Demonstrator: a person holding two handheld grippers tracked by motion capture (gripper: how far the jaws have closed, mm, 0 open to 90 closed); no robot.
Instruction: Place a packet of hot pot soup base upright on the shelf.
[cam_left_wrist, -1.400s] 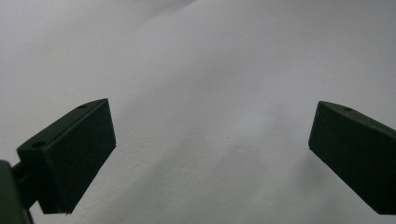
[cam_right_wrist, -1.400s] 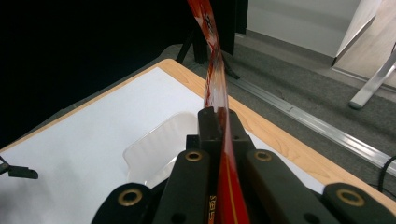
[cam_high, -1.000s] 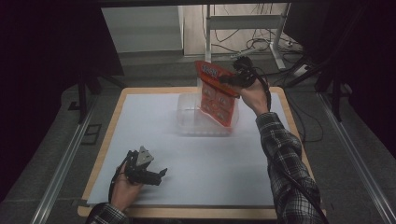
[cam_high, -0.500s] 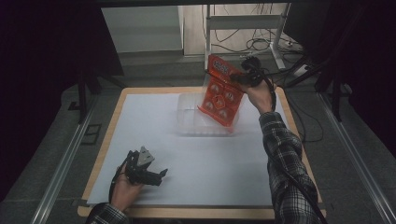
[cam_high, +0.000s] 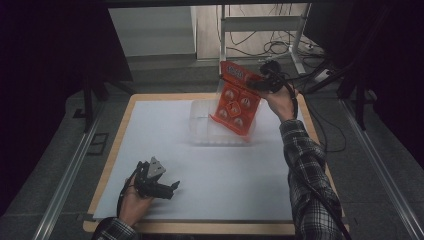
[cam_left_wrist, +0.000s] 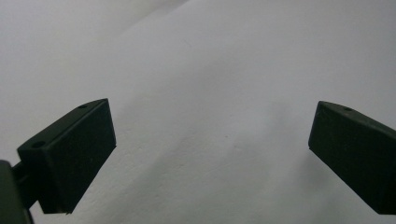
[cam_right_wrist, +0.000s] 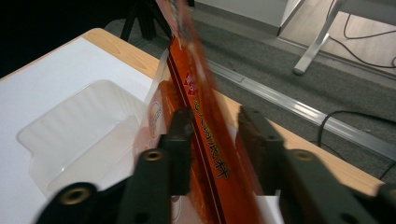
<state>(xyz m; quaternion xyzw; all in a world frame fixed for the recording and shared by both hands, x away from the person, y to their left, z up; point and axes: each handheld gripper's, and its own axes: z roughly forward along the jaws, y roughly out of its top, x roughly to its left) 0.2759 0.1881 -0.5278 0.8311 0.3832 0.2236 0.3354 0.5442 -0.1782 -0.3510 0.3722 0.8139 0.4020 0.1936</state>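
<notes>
An orange-red blister pack (cam_high: 235, 102) bears white circles and lettering; the clear plastic tray (cam_high: 202, 122) is colourless; the worktop (cam_high: 125, 125) is white with a pale wooden rim; the sleeve (cam_high: 307, 172) is dark plaid.

A white sheet (cam_high: 210, 165) covers the wood-edged tabletop (cam_high: 121, 131) mid-frame. Beyond it, at upper right, cables (cam_high: 280, 47) lie around a white metal stand (cam_high: 260, 25) on the floor.

A lab: floor cables (cam_high: 280, 47), metal rails (cam_high: 65, 185), papered table (cam_high: 150, 125).
</notes>
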